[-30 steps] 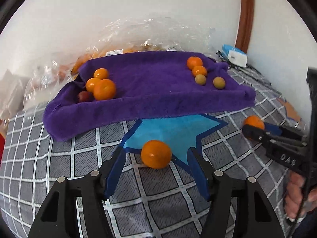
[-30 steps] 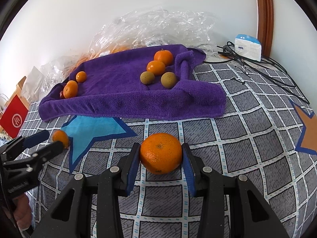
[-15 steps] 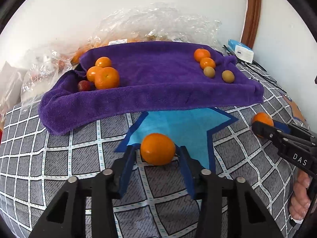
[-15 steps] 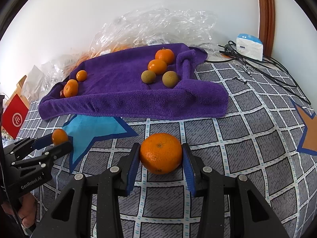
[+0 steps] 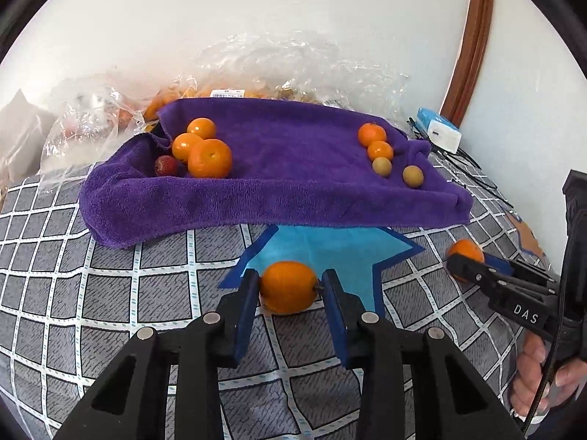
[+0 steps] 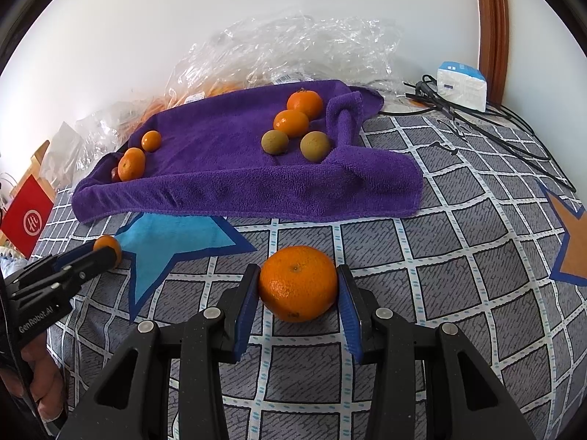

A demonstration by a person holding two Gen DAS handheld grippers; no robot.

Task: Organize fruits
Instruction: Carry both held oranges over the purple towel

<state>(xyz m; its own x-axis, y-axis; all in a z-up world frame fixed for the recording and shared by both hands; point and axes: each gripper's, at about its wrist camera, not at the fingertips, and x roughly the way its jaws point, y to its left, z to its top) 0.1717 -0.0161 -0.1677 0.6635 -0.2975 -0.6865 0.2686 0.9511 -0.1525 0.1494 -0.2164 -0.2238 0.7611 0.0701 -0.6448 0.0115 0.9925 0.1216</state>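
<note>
Orange-wise: gripping small orange (image 5: pixel 288 286) on near blue star with left gripper (image 5: pixel 290 293), jaws just closing; right gripper (image 6: pixel 298 289) clamping big orange (image 6: pixel 298 282). Lifting gently, heading for far purple towel (image 5: pixel 293 154).

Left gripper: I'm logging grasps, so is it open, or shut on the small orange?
Shut on it. The left gripper has just been closing, and both blue pads now press the small orange's sides.
</note>
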